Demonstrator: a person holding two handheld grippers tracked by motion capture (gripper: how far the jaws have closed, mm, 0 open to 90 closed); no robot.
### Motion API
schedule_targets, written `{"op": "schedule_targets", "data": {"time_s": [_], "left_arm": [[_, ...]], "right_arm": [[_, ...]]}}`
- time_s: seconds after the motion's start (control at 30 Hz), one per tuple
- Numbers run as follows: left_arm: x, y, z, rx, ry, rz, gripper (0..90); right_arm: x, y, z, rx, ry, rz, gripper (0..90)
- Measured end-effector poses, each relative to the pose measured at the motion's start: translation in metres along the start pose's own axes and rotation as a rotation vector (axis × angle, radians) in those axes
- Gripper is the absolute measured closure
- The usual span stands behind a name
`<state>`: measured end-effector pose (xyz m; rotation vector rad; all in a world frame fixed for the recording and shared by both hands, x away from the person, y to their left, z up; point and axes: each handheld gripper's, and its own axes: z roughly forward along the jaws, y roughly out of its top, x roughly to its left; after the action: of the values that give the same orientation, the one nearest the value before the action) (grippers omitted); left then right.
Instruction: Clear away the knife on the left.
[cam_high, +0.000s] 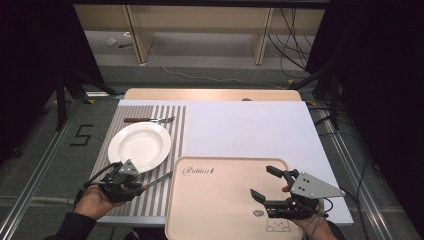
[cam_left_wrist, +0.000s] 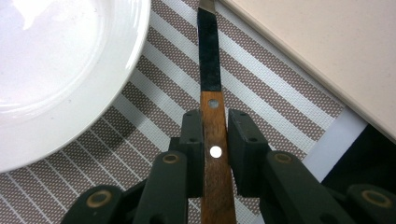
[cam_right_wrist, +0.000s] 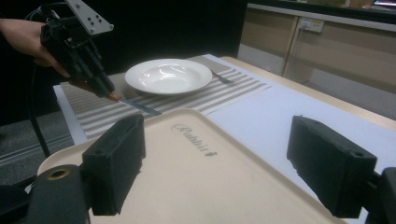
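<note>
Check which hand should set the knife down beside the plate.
Left, likely: the left gripper is shut on the knife, just right of the plate. The right gripper hovers open over the tray.

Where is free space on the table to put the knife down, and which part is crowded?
Free: the white sheet right of the striped placemat and beyond the beige tray, and the tray's bare surface. Crowded: the placemat, where the plate lies with a fork behind it. The left hand-held gripper holds the knife over the strip between plate and tray.
</note>
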<state>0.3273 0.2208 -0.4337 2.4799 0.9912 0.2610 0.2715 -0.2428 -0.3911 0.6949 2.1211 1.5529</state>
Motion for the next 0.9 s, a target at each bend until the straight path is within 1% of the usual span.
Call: {"op": "schedule_targets", "data": {"time_s": [0.1,0.27,0.33,0.4,0.47,0.53,0.57,0.63,0.8,0.87,0.9], "left_arm": [[-0.001,0.0,0.0,0.01,0.007,0.004,76.8],[0.0,-0.001,-0.002,0.004,0.011,-0.001,76.8],[0.0,-0.002,-0.002,0.009,0.011,0.002,76.8],[-0.001,-0.002,-0.003,-0.002,0.001,-0.004,76.8],[-0.002,-0.001,-0.004,-0.009,0.007,-0.006,76.8],[-0.004,0.001,-0.006,-0.007,0.012,0.007,76.8],[-0.006,0.002,-0.007,-0.007,0.024,0.01,76.8],[-0.007,0.003,-0.009,-0.006,0.026,0.015,76.8],[-0.006,0.002,-0.01,-0.005,0.024,-0.006,76.8],[-0.004,0.001,-0.012,-0.011,0.033,-0.014,76.8],[-0.003,0.0,-0.013,-0.015,0.029,-0.027,76.8]], "right_arm": [[0.0,0.0,0.0,-0.001,0.0,0.002,20.4],[0.0,0.0,0.0,-0.001,0.002,0.0,20.4],[0.0,0.0,0.0,-0.001,0.002,0.0,20.4],[0.0,0.0,0.0,-0.001,0.002,0.0,20.4],[0.0,0.0,0.0,-0.001,0.002,-0.001,20.4],[0.0,0.0,0.0,0.001,0.002,-0.001,20.4],[0.0,0.0,0.0,0.001,0.002,0.0,20.4],[0.0,0.0,0.0,-0.001,0.002,-0.001,20.4],[0.0,0.0,0.0,-0.001,0.003,-0.001,20.4],[0.0,0.0,0.0,-0.001,0.003,0.001,20.4],[0.0,0.0,0.0,-0.001,0.002,0.001,20.4]]}}
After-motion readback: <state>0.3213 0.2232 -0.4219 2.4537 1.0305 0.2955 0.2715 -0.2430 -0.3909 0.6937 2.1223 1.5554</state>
